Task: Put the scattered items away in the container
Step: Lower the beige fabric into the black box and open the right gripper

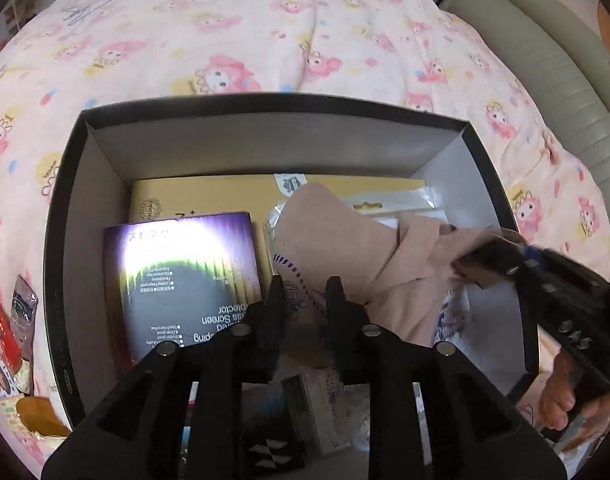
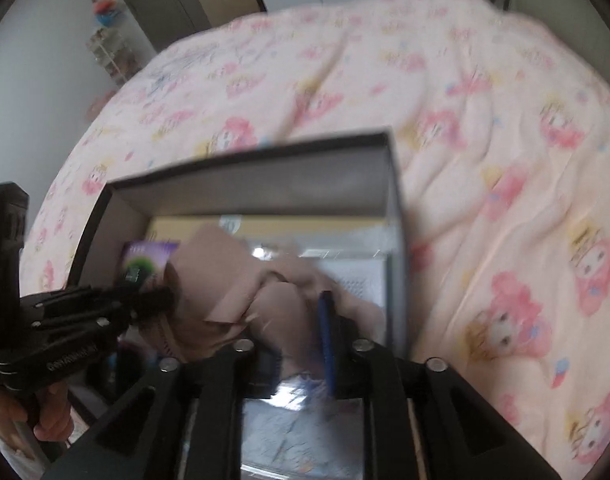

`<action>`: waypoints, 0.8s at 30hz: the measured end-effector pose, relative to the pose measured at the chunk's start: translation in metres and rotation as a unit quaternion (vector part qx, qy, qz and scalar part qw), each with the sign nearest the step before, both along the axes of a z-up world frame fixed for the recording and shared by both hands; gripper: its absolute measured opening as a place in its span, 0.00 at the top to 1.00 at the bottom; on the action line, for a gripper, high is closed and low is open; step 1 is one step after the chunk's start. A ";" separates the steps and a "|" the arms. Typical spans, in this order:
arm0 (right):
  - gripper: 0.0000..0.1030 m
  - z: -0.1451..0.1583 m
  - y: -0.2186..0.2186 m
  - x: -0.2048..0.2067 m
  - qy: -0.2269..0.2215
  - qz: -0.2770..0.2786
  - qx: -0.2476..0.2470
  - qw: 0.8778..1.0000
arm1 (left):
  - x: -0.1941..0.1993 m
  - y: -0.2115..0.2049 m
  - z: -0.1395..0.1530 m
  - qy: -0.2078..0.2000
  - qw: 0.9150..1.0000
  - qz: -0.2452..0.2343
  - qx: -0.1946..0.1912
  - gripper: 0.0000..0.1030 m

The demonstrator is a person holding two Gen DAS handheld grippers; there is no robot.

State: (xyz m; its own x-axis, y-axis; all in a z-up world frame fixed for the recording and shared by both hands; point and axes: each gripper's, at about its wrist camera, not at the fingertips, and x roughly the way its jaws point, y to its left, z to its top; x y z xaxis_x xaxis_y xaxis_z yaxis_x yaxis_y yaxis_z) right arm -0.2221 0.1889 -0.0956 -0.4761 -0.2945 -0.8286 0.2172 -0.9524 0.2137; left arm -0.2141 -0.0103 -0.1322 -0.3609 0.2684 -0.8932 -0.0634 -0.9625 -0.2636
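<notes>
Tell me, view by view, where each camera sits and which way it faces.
Left wrist: on the left tool, facing down into the black box; the right tool and a hand show at right.
Right wrist: on the right tool, facing down over the box; the left tool shows at left.
Shared: box, beige cloth, purple screen-protector package, pink bedspread.

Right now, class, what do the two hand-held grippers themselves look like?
Both the left gripper and the right gripper are matte black plastic with angular struts, round silver bolt heads and two tapered fingers. One right finger has a blue strip. White lettering marks the left gripper's side.
</notes>
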 end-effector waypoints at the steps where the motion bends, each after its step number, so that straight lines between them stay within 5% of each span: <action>1: 0.80 0.007 0.003 0.003 0.028 -0.008 -0.006 1.000 | 0.003 -0.003 0.003 0.010 1.000 0.012 0.002 0.81; 4: 0.80 0.024 0.008 0.010 0.065 -0.002 -0.043 0.997 | 0.017 -0.008 0.009 0.026 0.999 0.032 -0.006 0.81; 10: 0.80 -0.014 -0.020 0.006 -0.070 0.084 -0.052 0.993 | 0.038 0.008 0.001 -0.011 1.000 -0.015 -0.015 0.81; 16: 0.80 -0.035 -0.041 -0.017 -0.114 0.081 -0.028 0.990 | 0.006 0.022 -0.013 -0.028 0.999 -0.019 -0.025 0.81; 24: 0.79 -0.005 -0.025 -0.021 -0.027 0.042 -0.035 0.998 | -0.005 0.026 0.005 -0.011 1.000 -0.011 0.011 0.81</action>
State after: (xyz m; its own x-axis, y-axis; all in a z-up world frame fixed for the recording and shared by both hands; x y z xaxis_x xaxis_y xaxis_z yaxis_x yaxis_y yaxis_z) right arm -0.2434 0.1642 -0.1002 -0.4020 -0.3895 -0.8287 0.2813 -0.9138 0.2931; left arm -0.2187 0.0155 -0.1272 -0.3356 0.2954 -0.8945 -0.0789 -0.9551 -0.2858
